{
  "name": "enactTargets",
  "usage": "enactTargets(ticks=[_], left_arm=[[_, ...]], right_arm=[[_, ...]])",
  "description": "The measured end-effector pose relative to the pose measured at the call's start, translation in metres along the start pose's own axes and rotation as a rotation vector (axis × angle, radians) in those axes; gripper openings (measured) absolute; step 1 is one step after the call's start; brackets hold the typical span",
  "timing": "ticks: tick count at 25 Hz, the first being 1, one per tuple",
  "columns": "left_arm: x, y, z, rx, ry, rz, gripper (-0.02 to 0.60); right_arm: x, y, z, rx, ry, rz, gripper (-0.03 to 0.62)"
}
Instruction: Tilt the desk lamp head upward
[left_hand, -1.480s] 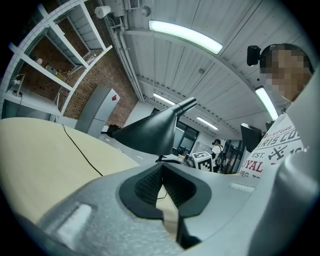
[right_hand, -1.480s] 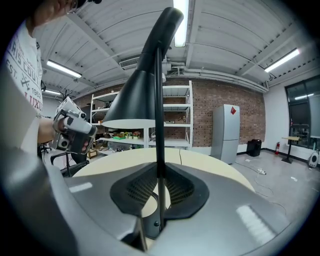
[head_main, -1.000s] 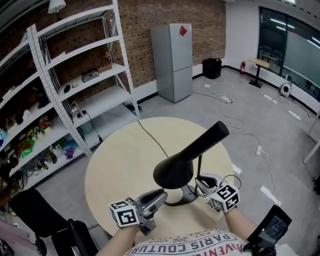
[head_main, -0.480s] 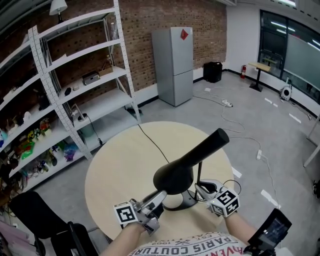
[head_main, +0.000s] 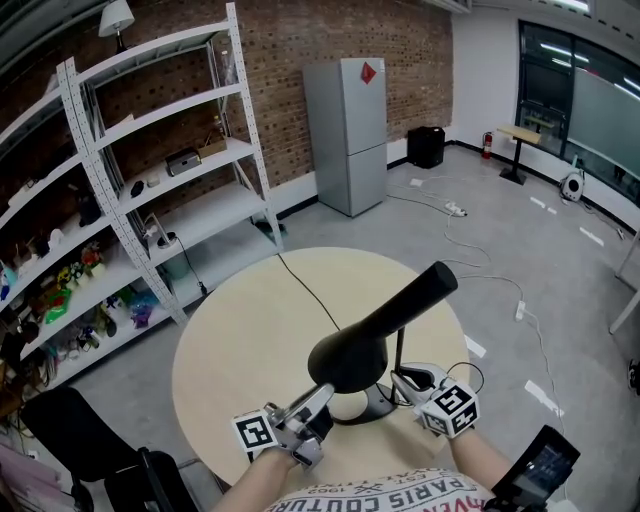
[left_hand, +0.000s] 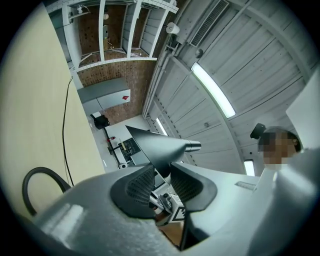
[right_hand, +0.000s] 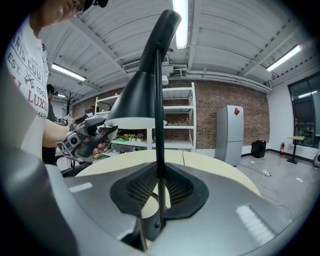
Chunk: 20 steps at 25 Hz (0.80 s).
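The right tongs (right_hand: 159, 186) are clamping the lamp's thin stem (right_hand: 160, 115). The left tongs (left_hand: 161, 172) (jaws just closing, pads not yet pressing) are straddling the rim of the black lamp head (head_main: 385, 318), which is slanting above the round table (head_main: 240, 320).

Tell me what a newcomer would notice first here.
The black desk lamp dominates, standing near the front edge of the round beige table with its shade facing down. The right gripper is clamped on the lamp's thin stem. The left gripper, jaws just closing, reaches up under the shade with its rim at the gap, pads not yet pressing.
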<state>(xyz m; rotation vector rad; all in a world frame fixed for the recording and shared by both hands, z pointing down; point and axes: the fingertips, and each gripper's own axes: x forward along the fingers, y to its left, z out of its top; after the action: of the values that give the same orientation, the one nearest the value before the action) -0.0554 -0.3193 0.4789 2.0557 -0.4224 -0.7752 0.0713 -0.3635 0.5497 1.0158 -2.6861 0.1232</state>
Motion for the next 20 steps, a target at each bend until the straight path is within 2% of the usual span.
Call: enactTargets(ticks=[20], left_arm=[[0.0021,-0.0004,0.0023,0.002,-0.021,-0.005,0.093]], right_arm=[[0.0012,-0.0031,-0.0034,-0.015,0.013,-0.009,0.044]])
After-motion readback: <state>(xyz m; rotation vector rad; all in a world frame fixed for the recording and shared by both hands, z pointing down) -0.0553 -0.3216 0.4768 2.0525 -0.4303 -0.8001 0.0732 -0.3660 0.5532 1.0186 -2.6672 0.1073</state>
